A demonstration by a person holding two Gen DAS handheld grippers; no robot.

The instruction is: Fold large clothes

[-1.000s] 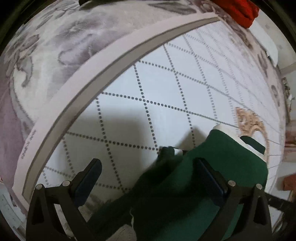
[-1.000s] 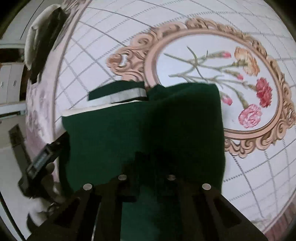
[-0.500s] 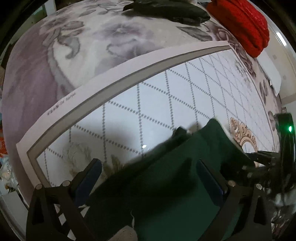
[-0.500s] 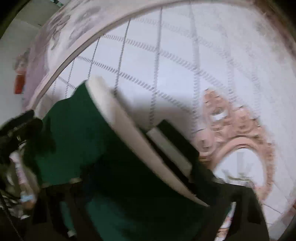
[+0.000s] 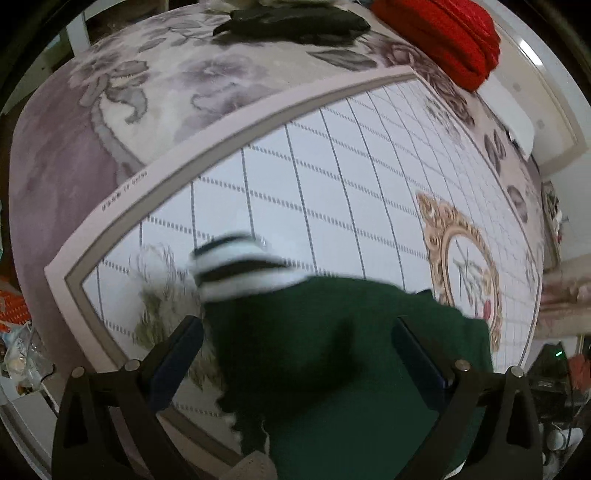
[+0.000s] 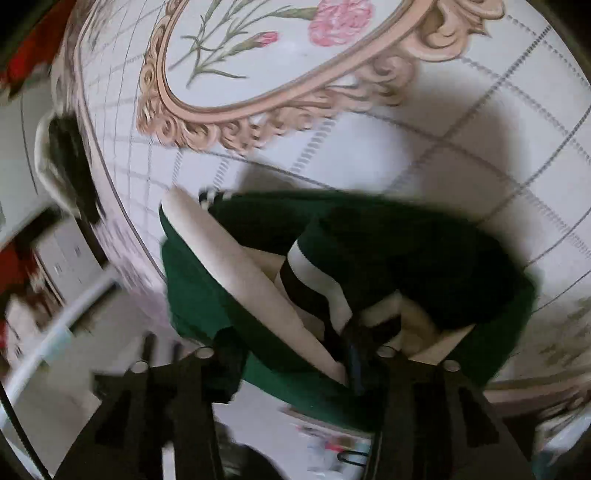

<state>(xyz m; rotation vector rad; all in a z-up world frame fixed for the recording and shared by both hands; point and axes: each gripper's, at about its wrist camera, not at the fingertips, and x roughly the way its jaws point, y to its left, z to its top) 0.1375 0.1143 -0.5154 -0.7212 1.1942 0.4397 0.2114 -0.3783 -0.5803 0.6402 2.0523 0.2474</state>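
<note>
The dark green knitted garment [image 5: 332, 354] with a cream and black striped band [image 5: 236, 269] lay bunched on the white mat [image 5: 332, 192] printed with a dotted grid, toward the mat's near edge. The mat covered a bed dressed in a mauve floral blanket [image 5: 110, 110]. An ornate gold oval frame with pink carnations [image 5: 465, 266] was printed on the mat just beside the garment, on its far right side.

Left tongs [image 5: 295, 354]: the two fingers stood wide apart, one on each side of the green fabric. The left wrist view did not show either finger [image 5: 177, 354] pressing the cloth.

Right tongs [image 6: 295, 369]: the fingers appeared close together, with green cloth and a cream fold gathered between them. Motion blur and shadow prevented a firm reading, so whether the cloth was clamped cannot be told. In the right wrist view the garment [image 6: 406, 251] hung in folds in front of the tongs, with its cream lining [image 6: 236, 266] and black and cream band [image 6: 314, 280] turned outward.

At the far edge of the bed lay a folded red knitted item [image 5: 443, 37] near the far right corner, and a dark grey garment [image 5: 295, 22] just beside it to the left. The striped band was blurred in the left wrist view.
</note>
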